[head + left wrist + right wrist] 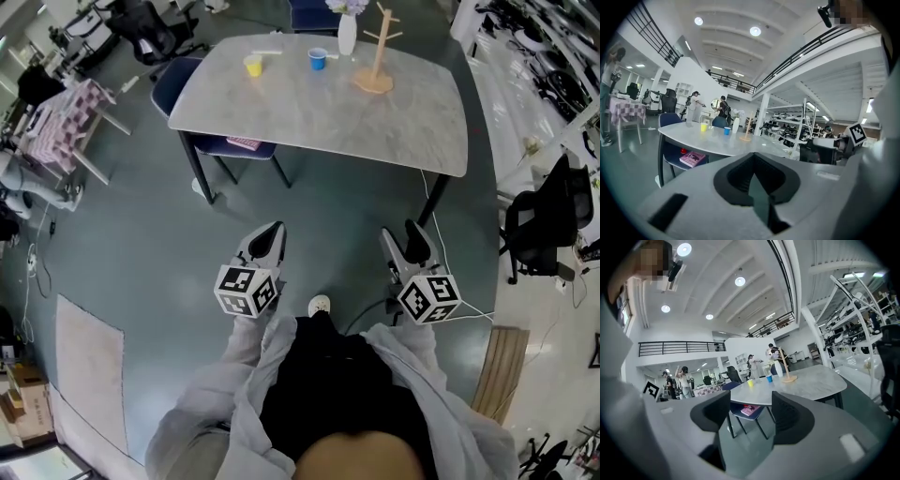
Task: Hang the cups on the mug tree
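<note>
A yellow cup (253, 65) and a blue cup (318, 59) stand at the far side of a grey marble table (309, 112). To their right stands the wooden mug tree (377, 58), bare of cups. Both grippers are held over the floor, well short of the table and pointing at it. My left gripper (270, 238) has its jaws together and empty. My right gripper (413, 236) is open with nothing between its jaws. The left gripper view shows the yellow cup (703, 127), blue cup (727, 131) and mug tree (746, 131) far off. They are equally far off in the right gripper view: yellow cup (750, 383), blue cup (769, 378), mug tree (787, 369).
A white vase (347, 33) stands between the blue cup and the mug tree. A pink book (244, 143) lies on a blue chair under the table. A black office chair (539, 234) is at the right, a checkered table (61, 117) at the left. People stand in the distance.
</note>
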`<state>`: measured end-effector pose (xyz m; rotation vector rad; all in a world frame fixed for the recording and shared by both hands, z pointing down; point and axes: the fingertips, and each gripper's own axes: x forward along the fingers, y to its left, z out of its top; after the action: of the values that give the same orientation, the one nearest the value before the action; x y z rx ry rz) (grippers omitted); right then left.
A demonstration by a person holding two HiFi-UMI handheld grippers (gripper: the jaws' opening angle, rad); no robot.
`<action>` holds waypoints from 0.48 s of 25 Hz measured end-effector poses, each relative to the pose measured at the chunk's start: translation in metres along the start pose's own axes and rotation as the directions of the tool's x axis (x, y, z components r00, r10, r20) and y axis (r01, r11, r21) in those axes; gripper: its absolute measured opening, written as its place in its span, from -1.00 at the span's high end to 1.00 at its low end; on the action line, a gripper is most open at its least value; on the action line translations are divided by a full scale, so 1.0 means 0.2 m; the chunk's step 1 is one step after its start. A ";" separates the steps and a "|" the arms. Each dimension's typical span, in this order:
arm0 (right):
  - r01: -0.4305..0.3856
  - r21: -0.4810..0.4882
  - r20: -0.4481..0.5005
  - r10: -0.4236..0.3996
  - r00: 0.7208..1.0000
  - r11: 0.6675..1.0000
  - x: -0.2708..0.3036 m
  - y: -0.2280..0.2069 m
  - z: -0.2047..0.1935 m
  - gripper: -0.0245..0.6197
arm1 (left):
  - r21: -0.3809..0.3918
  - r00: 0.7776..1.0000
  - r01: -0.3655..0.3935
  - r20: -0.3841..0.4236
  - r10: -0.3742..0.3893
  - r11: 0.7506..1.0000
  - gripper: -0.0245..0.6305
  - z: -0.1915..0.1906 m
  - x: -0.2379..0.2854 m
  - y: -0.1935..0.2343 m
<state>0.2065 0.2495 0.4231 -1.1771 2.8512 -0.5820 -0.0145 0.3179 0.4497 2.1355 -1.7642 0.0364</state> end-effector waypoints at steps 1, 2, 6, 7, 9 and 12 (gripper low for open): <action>-0.002 0.004 -0.003 0.002 1.000 1.000 0.04 0.01 -0.01 0.10 | -0.002 1.000 -0.001 0.000 0.001 1.000 0.93 0.00 0.01 0.03; -0.005 0.009 -0.012 0.005 1.000 1.000 0.07 0.02 -0.02 0.10 | -0.006 1.000 -0.003 -0.002 0.003 1.000 0.93 0.00 0.02 0.06; -0.002 0.045 -0.045 0.004 0.999 0.999 0.16 0.04 -0.06 0.10 | -0.034 1.000 -0.006 -0.024 0.005 0.999 0.93 -0.03 0.02 0.12; 0.001 0.047 -0.050 0.001 0.999 0.999 0.18 0.03 -0.06 0.10 | -0.040 1.000 -0.007 -0.030 0.005 0.999 0.93 -0.04 0.01 0.13; 0.000 0.041 -0.066 0.003 0.998 0.999 0.23 0.04 -0.07 0.10 | -0.053 0.999 -0.016 -0.040 0.014 0.998 0.93 -0.07 0.00 0.17; -0.022 0.027 -0.096 0.024 0.995 0.999 0.31 0.05 -0.09 0.10 | -0.076 0.998 -0.044 -0.045 0.040 0.996 0.93 -0.09 -0.01 0.22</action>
<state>0.1527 0.2199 0.4451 -1.1414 2.9231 -0.6909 -0.0529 0.3192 0.4779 2.0289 -1.7572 0.0248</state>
